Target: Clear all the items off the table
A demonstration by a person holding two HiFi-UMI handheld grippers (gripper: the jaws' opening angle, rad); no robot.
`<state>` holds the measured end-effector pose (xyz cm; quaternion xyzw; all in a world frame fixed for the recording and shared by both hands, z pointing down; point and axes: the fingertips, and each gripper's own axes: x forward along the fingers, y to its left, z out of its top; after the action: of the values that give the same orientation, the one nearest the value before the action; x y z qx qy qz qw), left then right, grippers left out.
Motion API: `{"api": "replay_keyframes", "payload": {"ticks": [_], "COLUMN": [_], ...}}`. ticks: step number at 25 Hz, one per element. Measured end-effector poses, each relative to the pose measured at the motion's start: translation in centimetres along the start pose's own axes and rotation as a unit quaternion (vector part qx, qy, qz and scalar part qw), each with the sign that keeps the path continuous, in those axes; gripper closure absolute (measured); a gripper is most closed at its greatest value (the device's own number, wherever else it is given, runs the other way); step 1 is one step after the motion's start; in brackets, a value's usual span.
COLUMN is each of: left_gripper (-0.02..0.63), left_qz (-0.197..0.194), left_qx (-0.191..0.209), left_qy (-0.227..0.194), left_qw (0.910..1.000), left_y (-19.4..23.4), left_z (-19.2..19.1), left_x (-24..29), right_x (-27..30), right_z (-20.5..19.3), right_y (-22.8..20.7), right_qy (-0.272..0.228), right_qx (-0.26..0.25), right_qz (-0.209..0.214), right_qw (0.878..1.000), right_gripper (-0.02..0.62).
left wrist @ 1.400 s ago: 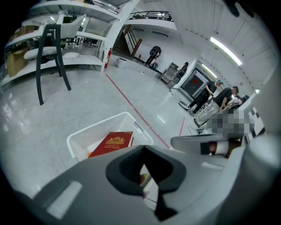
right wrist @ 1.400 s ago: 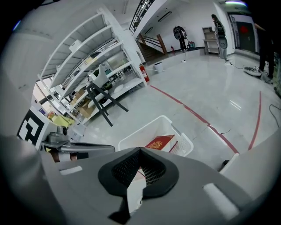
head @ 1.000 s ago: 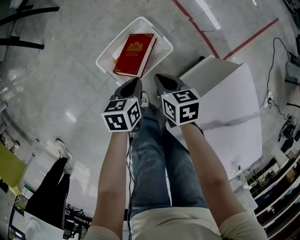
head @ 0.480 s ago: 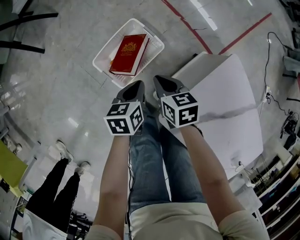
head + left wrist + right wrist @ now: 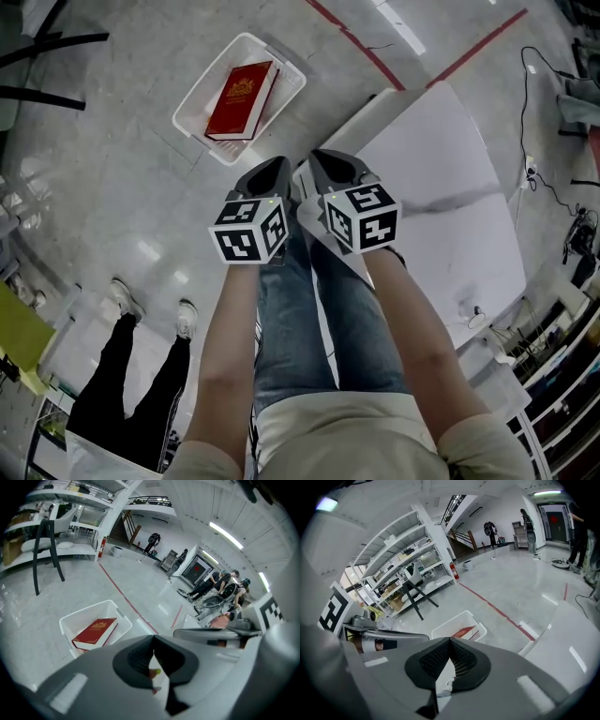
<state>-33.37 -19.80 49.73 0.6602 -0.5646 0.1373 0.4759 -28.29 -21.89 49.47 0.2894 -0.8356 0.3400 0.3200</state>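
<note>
Both grippers are squeezed shut with nothing in them: the left gripper (image 5: 274, 167) and the right gripper (image 5: 322, 161) sit side by side on straight arms (image 5: 230, 328), pointing slanting down. Ahead of the left one, the red book (image 5: 240, 99) lies in the white basket (image 5: 208, 80) on the floor (image 5: 112, 197). Beside the right one, the white table (image 5: 441, 178) looks bare, so the clearing seems done; next comes a check for leftovers.

Nothing is legible, not even the book (image 5: 240, 100).
</note>
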Motion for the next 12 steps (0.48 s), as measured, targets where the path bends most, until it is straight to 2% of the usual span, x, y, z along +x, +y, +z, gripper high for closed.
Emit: {"api": "replay_keyframes", "payload": {"ticks": [12], "left_gripper": [0.597], "left_qz": [-0.019], "left_qx": [0.022], "left_qy": [0.004], "left_qw": [0.9996], "left_y": [-8.1], "left_z": [-4.1], "left_x": [-1.1], "right_x": [-7.6], "right_z": [-3.1], "right_y": [-2.7], "right_qy": [-0.021], "right_qx": [0.005], "right_qz": [-0.016], "right_qw": [1.000], "right_gripper": [0.597]}}
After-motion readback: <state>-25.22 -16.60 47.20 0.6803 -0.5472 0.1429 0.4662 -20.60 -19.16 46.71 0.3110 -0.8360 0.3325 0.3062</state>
